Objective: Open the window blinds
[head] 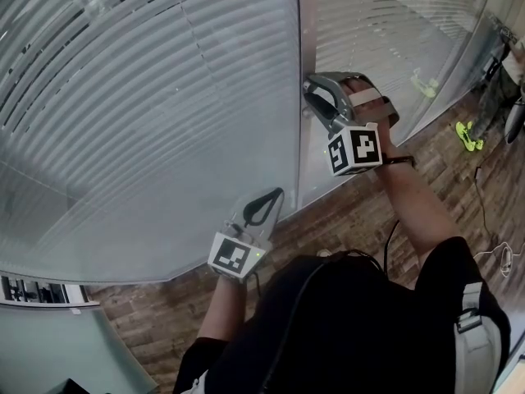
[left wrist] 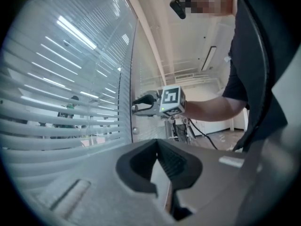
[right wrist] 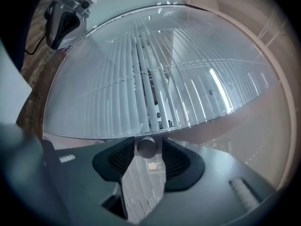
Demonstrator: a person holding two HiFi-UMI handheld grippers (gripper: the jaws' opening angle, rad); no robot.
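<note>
1. Though it sits nearest the body, the left gripper (head: pixel 277 194) does no work: its jaws are drawn together on nothing and point at the glass (head: pixel 164 236).
2. Further out, the right gripper (head: pixel 310 89) is up at the frame post (head: pixel 299 39) between two panes. Its jaws stand wide with a small round knob (right wrist: pixel 146 147) between the pads. A sliver of gap shows beside the knob, so I judge it is not yet pinched.
3. That knob looks hard, smooth and probably slippery. It is best pinched across its round sides with the ribbed pads, then turned by rolling the wrist.
4. Beyond it, the blinds (head: pixel 148 121) hang sealed behind the glass. Their slats are thin and light, and nothing can reach them except through the knob.
5. Only the right gripper view shows the knob, and a narrow band of slats already tilted open. In the head view the jaws hide the knob.
</note>
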